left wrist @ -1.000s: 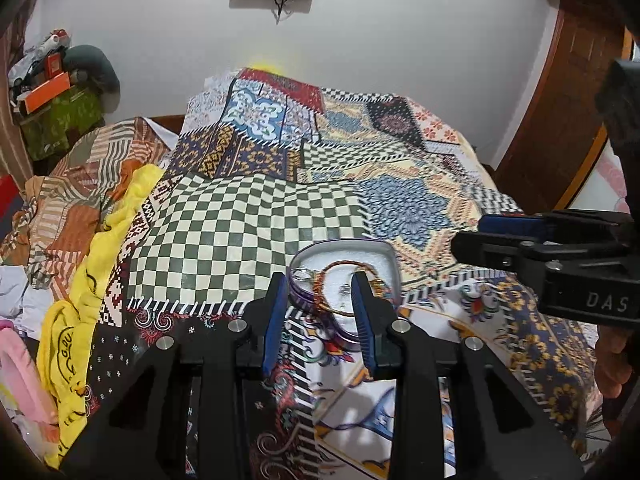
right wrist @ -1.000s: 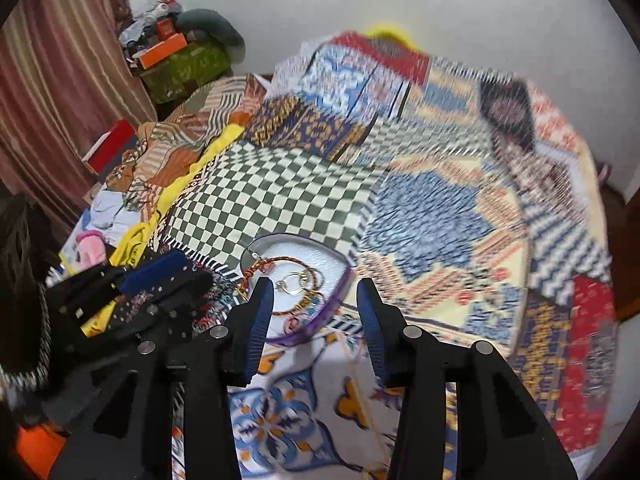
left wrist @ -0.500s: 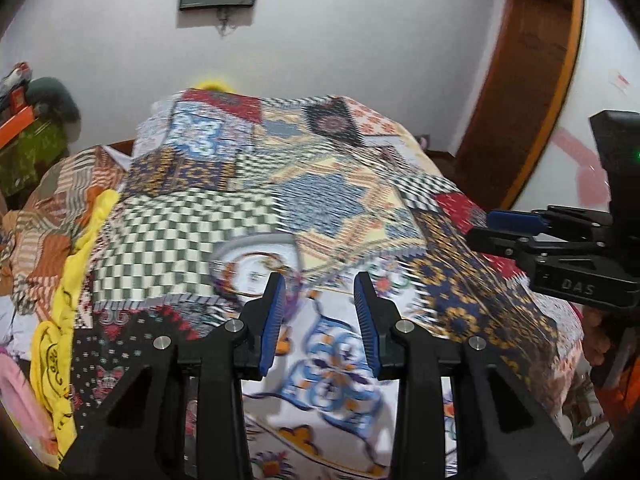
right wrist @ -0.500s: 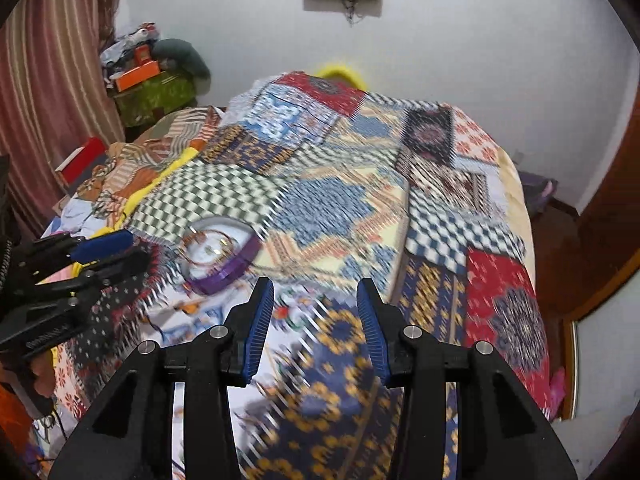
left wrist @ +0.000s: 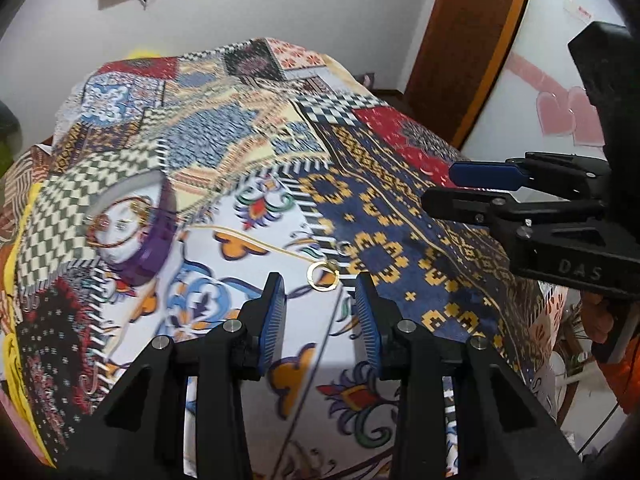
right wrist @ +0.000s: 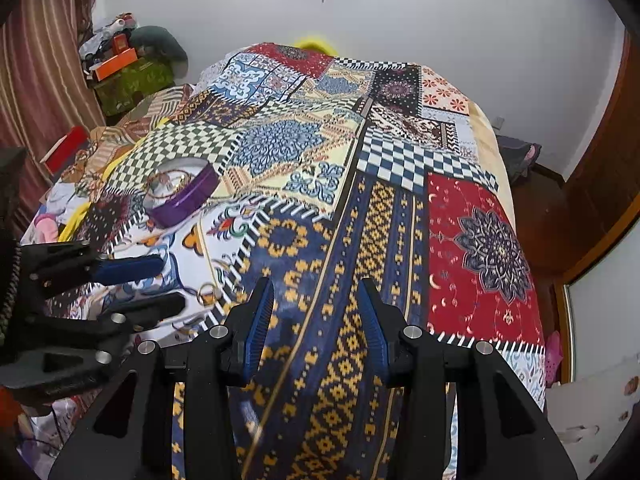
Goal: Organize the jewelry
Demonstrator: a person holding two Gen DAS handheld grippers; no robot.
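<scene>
A purple-rimmed dish (left wrist: 154, 236) holding a beaded bracelet and rings sits on the patchwork bedspread at the left; it also shows in the right wrist view (right wrist: 188, 196). A loose gold ring (left wrist: 322, 276) lies on the spread just ahead of my left gripper (left wrist: 320, 300), which is open and empty; the ring also shows in the right wrist view (right wrist: 207, 294). A small silver ring (left wrist: 343, 247) lies just beyond the gold one. My right gripper (right wrist: 316, 300) is open and empty above the blue-and-yellow patch, to the right of the rings.
The patchwork bedspread (right wrist: 400, 160) covers the bed. Piled clothes lie at the left edge (right wrist: 60, 216). A wooden door (left wrist: 460, 40) stands at the right, and boxes are stacked in the back left corner (right wrist: 124, 68).
Both grippers have swung right, away from the dish. The dish now lies to the left, and the loose gold ring has come into view before the left gripper.
</scene>
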